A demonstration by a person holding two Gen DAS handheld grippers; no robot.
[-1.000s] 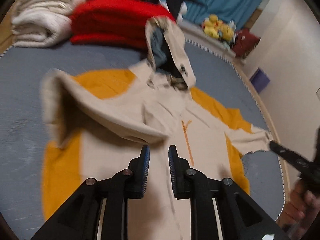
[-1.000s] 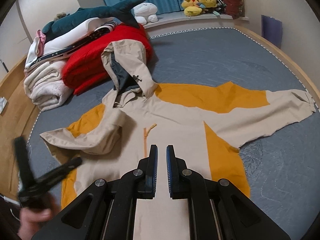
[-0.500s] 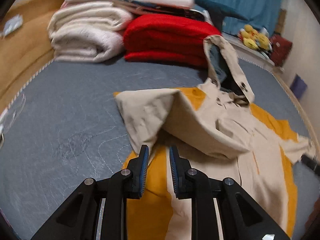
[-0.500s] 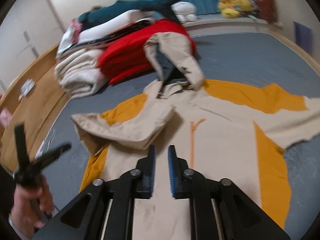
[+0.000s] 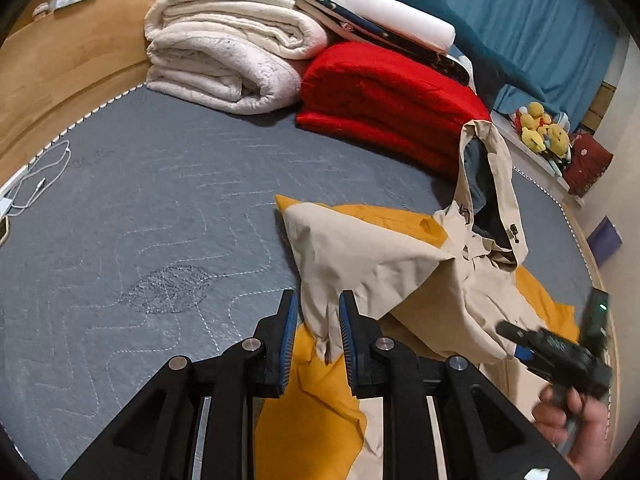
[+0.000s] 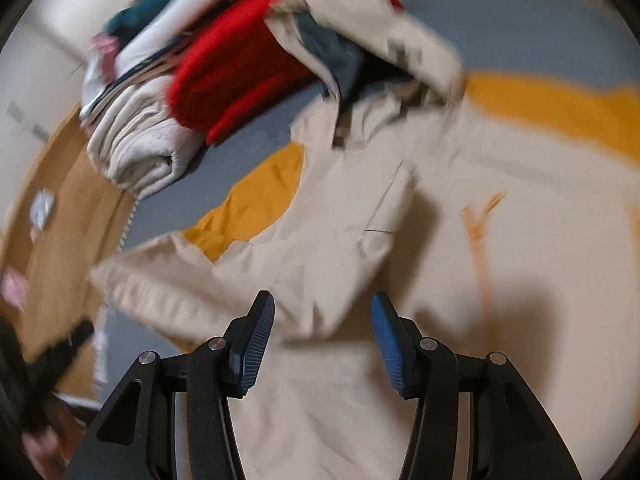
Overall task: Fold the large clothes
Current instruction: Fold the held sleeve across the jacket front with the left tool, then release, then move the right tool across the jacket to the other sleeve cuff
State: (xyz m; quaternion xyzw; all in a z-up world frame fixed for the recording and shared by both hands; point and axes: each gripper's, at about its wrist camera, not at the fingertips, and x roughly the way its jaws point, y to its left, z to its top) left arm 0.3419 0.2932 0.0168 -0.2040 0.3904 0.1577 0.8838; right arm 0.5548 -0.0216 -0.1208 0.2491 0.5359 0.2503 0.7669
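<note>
The left gripper (image 5: pixel 318 334) has its fingers (image 5: pixel 289 334) nearly closed, with only a narrow gap, and the beige cuff of the jacket's left sleeve (image 5: pixel 360 264) hangs in that gap; whether the pads actually pinch the cloth cannot be told. The right gripper (image 6: pixel 322 344) has just been opening and now stands about half spread, with nothing between its fingers (image 6: pixel 256 342); they hover over the beige front of the jacket (image 6: pixel 400 280), just below the rumpled fold of that same sleeve.

Since a second ago both hands have swung toward the left sleeve, which lies doubled loosely across the chest in a raised tent, not flat. That suggests the sleeve fold is unfinished: the right hand looks ready to take hold near the fold while the left attends to the cuff, so the sleeve can be laid smooth.

The beige-and-mustard hooded jacket lies front up on the grey quilted bed (image 5: pixel 140 220), its hood (image 5: pixel 486 176) propped against a folded red blanket (image 5: pixel 384 96). Beside that sits a rolled white blanket (image 5: pixel 224 64) under more stacked bedding, with yellow plush toys (image 5: pixel 544 132) by the blue curtain (image 5: pixel 532 16). A white cable (image 5: pixel 40 176) lies at the bed's edge, well clear. The blanket pile crowds the hood, which will need pulling away.
</note>
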